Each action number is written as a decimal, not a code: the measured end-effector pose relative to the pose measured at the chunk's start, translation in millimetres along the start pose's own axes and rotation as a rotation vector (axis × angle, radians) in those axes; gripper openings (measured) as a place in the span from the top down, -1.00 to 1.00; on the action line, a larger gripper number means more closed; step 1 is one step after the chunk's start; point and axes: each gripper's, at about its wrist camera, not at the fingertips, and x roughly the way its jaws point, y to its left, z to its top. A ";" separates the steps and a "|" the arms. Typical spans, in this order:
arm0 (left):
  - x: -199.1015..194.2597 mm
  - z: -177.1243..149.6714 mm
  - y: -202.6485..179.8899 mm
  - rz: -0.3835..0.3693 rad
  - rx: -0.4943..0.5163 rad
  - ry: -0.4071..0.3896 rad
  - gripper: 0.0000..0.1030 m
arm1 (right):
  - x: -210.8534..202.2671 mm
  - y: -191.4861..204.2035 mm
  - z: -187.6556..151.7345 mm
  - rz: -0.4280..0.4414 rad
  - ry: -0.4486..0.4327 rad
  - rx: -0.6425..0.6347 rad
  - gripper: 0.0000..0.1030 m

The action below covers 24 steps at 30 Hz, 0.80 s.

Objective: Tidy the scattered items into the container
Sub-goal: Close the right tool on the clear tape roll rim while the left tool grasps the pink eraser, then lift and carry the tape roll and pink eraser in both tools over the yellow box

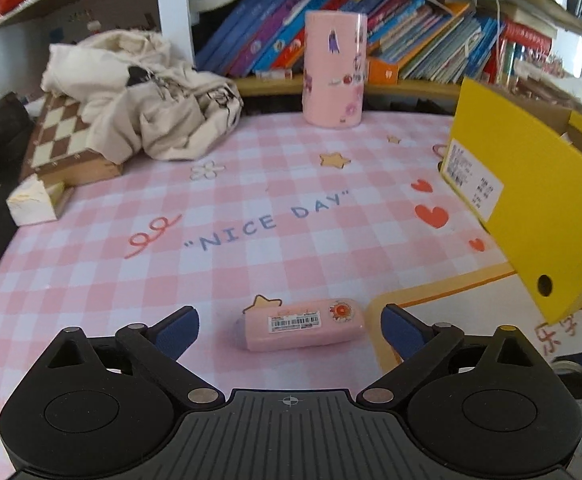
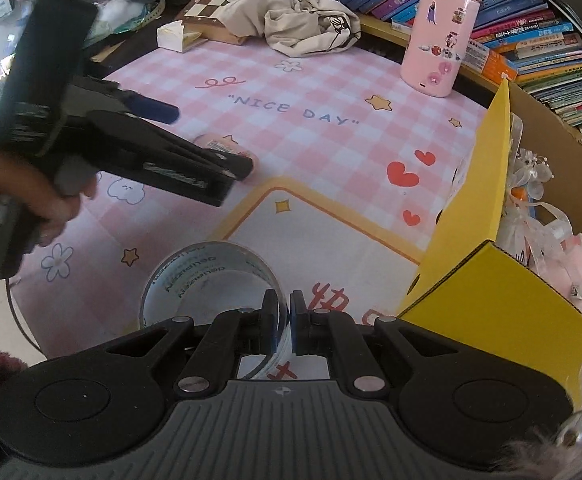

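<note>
- Lying flat on the mat [image 1: 251,208], a pink case [image 1: 301,329] with rounded ends, smooth and glossy, carries a barcode label and a round sticker; it sits between the wide-spread blue pads of the left gripper [image 1: 290,330], which touch nothing.
- Pinched at its wall by the right gripper [image 2: 284,320], a roll of clear tape [image 2: 211,280] stands on edge, a shiny ring with printed lettering inside; the jaws are nearly closed on the thin band.
- Beside the tape, at the mat's right edge, the yellow box [image 2: 491,300] of smooth cardboard stands open, one flap raised; ribbon and pale wrapped things show in the brown carton behind it.
- The mat is soft-looking pink-and-white check, printed with hearts, stars, flowers and "NICE DAY".
- A tall pink cylinder [image 1: 335,70] with stickers stands upright at the far edge.
- Crumpled cream cloth [image 1: 147,96] lies over a wooden chessboard [image 1: 59,136].
- Leaning rows of books [image 1: 411,32] fill the shelf behind.
</note>
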 end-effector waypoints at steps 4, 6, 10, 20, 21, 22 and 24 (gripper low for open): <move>13.8 -1.8 -2.1 -0.019 -0.009 0.031 -0.71 | 0.9 -3.7 -0.5 0.006 0.006 0.005 0.89; 16.5 -3.2 -4.4 -0.006 0.008 0.025 -0.53 | 2.0 -4.1 -0.2 0.007 0.009 0.001 0.89; 15.3 -3.7 -1.1 -0.022 0.004 0.016 -0.51 | 3.8 -3.6 -0.8 0.012 0.014 -0.008 0.89; -21.9 -7.5 20.4 -0.097 -0.137 -0.009 -0.51 | -2.3 -3.9 -0.1 -0.017 -0.021 0.024 0.91; -27.0 -9.0 22.9 -0.100 -0.149 -0.013 -0.51 | -3.5 -2.9 -0.7 -0.023 -0.025 0.031 0.91; -33.2 -10.6 25.4 -0.105 -0.163 -0.020 -0.51 | -5.1 -2.1 -0.9 -0.025 -0.033 0.039 0.91; -45.8 -13.3 29.5 -0.114 -0.185 -0.037 -0.51 | -8.6 -1.3 -1.9 -0.028 -0.051 0.062 0.92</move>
